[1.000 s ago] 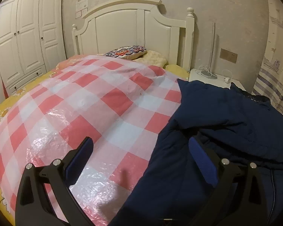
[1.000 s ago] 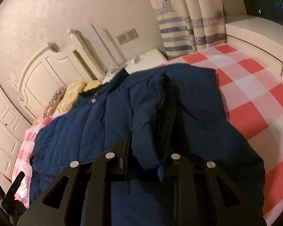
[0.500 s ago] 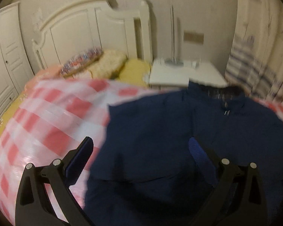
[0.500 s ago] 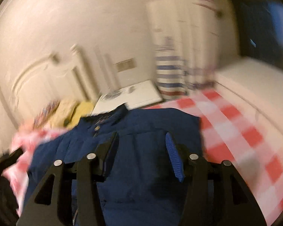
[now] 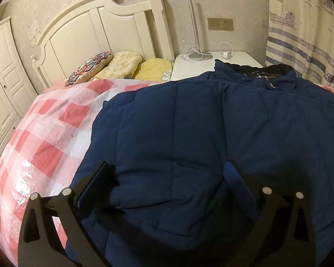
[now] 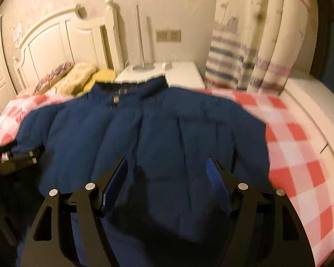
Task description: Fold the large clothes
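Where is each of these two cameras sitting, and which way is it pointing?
Left wrist view: sits on the left gripper, looking forward and down over the navy jacket toward the headboard; its open black fingers show.
Right wrist view: sits on the right gripper, facing the same way, nearer the curtain; its fingers show, jaws opening with nothing pinched.
Both share the jacket, checked cover, headboard and nightstand.

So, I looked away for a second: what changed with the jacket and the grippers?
The right gripper let go of the navy jacket; its jaws are opening, nothing between them. The left gripper swung from the checked cover over the jacket, open as before. The jacket stayed on the bed.
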Demonstrator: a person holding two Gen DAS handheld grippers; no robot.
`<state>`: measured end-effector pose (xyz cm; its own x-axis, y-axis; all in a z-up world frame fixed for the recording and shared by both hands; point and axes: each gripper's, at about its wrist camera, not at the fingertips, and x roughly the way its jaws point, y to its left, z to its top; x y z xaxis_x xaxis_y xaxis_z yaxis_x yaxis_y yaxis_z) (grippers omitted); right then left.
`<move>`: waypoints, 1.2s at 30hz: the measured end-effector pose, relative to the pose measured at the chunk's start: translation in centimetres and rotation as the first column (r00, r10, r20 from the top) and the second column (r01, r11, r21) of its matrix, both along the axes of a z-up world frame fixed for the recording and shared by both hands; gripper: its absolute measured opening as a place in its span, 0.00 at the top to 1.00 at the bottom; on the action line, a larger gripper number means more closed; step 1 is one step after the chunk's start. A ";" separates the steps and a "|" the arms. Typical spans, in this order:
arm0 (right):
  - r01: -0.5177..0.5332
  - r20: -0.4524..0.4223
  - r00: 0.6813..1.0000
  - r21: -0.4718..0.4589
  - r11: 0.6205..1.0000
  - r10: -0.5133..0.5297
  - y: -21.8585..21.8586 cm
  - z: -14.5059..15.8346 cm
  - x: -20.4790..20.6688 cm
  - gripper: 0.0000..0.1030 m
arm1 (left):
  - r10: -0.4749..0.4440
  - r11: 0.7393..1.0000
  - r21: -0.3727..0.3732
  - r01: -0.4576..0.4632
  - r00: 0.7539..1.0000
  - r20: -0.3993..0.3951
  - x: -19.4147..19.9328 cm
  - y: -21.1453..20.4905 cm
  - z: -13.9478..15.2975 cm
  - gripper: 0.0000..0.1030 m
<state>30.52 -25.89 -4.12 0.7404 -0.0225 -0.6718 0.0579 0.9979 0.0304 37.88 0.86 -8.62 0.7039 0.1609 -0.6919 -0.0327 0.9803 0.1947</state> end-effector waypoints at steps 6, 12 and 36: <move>0.012 -0.044 0.999 -0.031 0.999 -0.014 0.1 -0.9 4.6 0.17 | -0.007 0.999 -0.036 0.006 1.000 -0.009 0.2 0.4 0.1 0.02; 0.010 -0.077 0.997 -0.050 0.999 -0.014 0.1 -3.3 5.6 0.16 | -0.010 0.999 -0.044 0.010 1.000 -0.008 0.2 0.4 0.2 0.02; -0.062 -0.056 0.997 -0.060 0.996 0.058 2.0 -1.8 0.8 0.11 | -0.013 0.999 -0.047 0.012 1.000 -0.009 0.2 0.4 0.5 0.02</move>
